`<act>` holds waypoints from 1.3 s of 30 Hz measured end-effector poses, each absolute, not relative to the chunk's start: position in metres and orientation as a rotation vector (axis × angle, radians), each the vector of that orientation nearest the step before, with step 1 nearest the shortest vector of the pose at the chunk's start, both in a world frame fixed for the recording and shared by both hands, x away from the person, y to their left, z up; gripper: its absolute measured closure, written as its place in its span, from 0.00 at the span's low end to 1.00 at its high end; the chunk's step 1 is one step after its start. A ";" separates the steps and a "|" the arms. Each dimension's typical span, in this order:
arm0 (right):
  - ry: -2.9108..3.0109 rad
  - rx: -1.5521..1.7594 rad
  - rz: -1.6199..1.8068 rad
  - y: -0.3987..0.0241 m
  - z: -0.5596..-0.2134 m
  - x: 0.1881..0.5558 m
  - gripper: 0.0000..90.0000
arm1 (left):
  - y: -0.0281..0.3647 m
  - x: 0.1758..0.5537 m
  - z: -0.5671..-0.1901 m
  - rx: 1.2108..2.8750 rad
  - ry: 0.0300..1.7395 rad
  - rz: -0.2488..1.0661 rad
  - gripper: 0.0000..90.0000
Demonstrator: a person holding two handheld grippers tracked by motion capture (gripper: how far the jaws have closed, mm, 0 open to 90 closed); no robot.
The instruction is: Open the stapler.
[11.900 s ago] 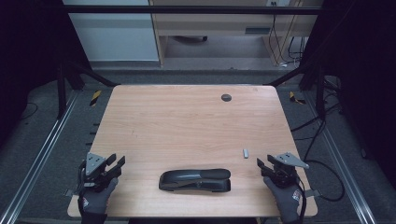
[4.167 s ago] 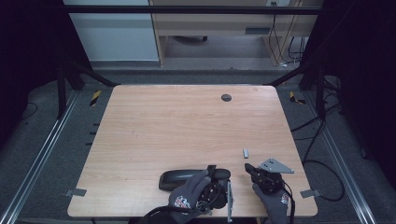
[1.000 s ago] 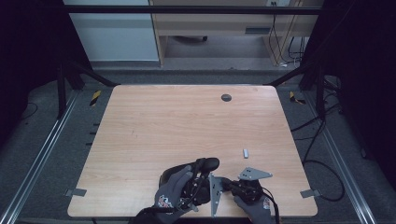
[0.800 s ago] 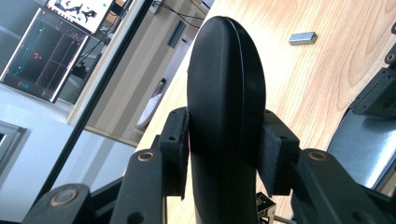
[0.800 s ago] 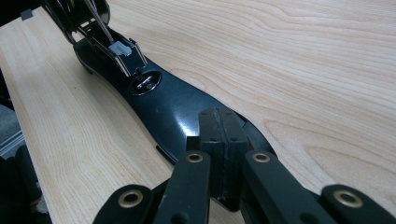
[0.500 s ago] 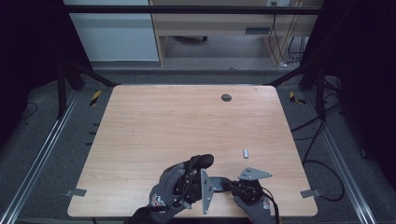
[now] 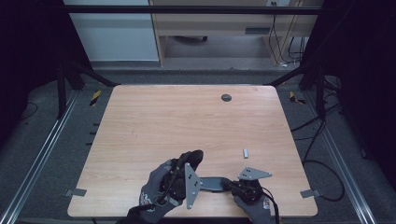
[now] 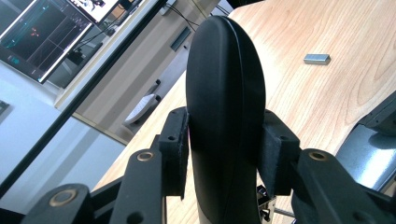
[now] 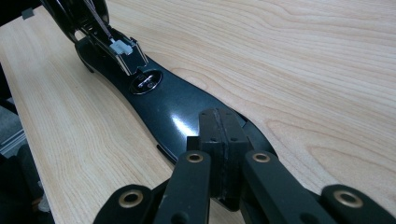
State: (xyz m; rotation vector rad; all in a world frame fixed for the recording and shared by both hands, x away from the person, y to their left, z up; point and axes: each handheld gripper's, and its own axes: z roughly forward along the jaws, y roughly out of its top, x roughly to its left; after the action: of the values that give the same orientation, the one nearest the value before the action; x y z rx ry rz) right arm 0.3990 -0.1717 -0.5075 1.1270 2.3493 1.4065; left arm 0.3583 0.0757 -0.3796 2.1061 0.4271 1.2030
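Observation:
A black stapler lies near the table's front edge, its glossy base flat on the wood. My left gripper is shut on the stapler's rounded top arm and holds it swung up off the base. The bared metal staple channel shows at the hinge end. My right gripper is shut, jaws together with nothing between them, their tips resting on the base's other end. A small metal staple strip lies on the table behind the stapler.
The wooden table has a round dark grommet near its far edge. Its front edge runs just below both hands. Cables trail on the floor to the right, and metal rails flank the table.
My left gripper has risen and shifted left with the stapler's top arm, opening it further from the base. The right gripper has stayed on the base.

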 end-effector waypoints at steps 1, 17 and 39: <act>2.350 1.128 1.407 -0.172 -0.508 0.399 1.00 | 0.077 0.359 -0.379 2.102 0.432 1.197 0.65; 2.354 1.137 1.411 -0.171 -0.507 0.399 1.00 | 0.098 0.359 -0.372 2.038 0.504 1.136 0.65; 2.363 1.136 1.420 -0.171 -0.508 0.399 1.00 | 0.129 0.358 -0.367 1.947 0.589 1.086 0.65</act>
State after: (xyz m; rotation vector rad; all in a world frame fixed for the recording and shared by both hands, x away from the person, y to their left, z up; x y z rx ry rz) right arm 0.3991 -0.1709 -0.5077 1.1355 2.3635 1.4202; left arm 0.3583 0.1290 -0.3671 1.9467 0.5893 1.0860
